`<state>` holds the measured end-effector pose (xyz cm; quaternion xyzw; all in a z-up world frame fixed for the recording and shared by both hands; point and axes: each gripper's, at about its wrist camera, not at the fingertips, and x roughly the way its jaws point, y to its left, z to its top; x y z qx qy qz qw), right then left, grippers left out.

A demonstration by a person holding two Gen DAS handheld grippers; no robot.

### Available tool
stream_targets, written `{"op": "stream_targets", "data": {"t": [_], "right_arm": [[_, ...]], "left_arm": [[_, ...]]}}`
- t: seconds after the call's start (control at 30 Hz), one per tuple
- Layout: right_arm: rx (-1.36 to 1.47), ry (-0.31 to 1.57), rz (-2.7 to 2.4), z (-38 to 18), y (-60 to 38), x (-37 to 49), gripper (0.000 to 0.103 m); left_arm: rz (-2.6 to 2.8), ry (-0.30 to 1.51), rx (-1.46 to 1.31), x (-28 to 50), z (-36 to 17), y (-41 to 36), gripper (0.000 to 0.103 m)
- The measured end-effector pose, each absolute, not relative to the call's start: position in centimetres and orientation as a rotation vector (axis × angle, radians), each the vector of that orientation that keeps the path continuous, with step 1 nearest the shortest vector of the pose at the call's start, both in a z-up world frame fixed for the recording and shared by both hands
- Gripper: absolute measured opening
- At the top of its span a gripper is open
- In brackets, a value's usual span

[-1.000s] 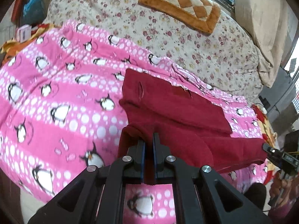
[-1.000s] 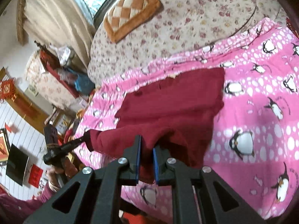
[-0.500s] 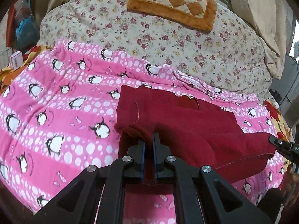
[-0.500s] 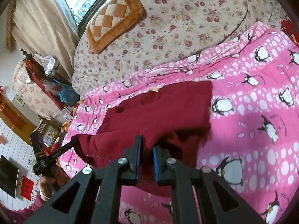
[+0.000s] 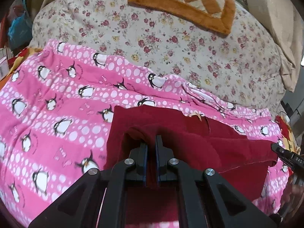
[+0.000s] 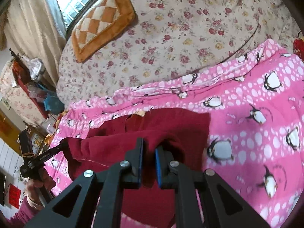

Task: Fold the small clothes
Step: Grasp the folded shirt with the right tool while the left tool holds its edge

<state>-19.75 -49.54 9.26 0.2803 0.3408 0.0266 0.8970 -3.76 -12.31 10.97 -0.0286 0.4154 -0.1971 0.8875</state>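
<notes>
A dark red garment [image 5: 190,138] lies on a pink penguin blanket [image 5: 57,114]. My left gripper [image 5: 151,142] is shut on its near left corner and holds that edge lifted over the rest. My right gripper [image 6: 149,148] is shut on the near right corner of the same garment [image 6: 171,125], with cloth between its blue pads. The held edge hangs between the two grippers, doubled over the flat far part. The right gripper's tip shows at the right edge of the left wrist view [image 5: 285,154]; the left gripper shows at the left in the right wrist view [image 6: 47,154].
A floral quilt [image 5: 171,47] covers the bed beyond the blanket, with an orange checked cushion [image 5: 186,1] on it. A beige curtain [image 6: 32,24] and cluttered shelves [image 6: 34,87] stand to the side. The blanket's near edge drops off below the grippers.
Both grippers have carried the lifted near edge of the red garment forward, toward its far edge. The fold now covers more of the flat part.
</notes>
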Motion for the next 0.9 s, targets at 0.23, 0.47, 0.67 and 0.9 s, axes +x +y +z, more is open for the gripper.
{"op": "stream_targets", "data": {"t": [0.23, 0.47, 0.67, 0.9], "right_arm": [[0.657, 0.801, -0.006, 4.9, -51.9, -14.3, 0.011], [0.717, 0.748, -0.034, 4.6, -53.5, -12.3, 0.050], [0.595, 0.719, 0.036, 7.7, -51.3, -15.0, 0.053], [0.458, 0.854, 0.013, 5.1, -48.1, -10.8, 0.053]], "left_arm": [[-0.384, 0.958, -0.071, 0.4, 7.5, -14.0, 0.000], [-0.472, 0.945, -0.235, 2.3, 8.5, -12.6, 0.012], [-0.497, 0.860, -0.195, 1.0, 10.9, -11.8, 0.026], [-0.364, 0.996, -0.110, 3.4, 6.1, -13.8, 0.028]]}}
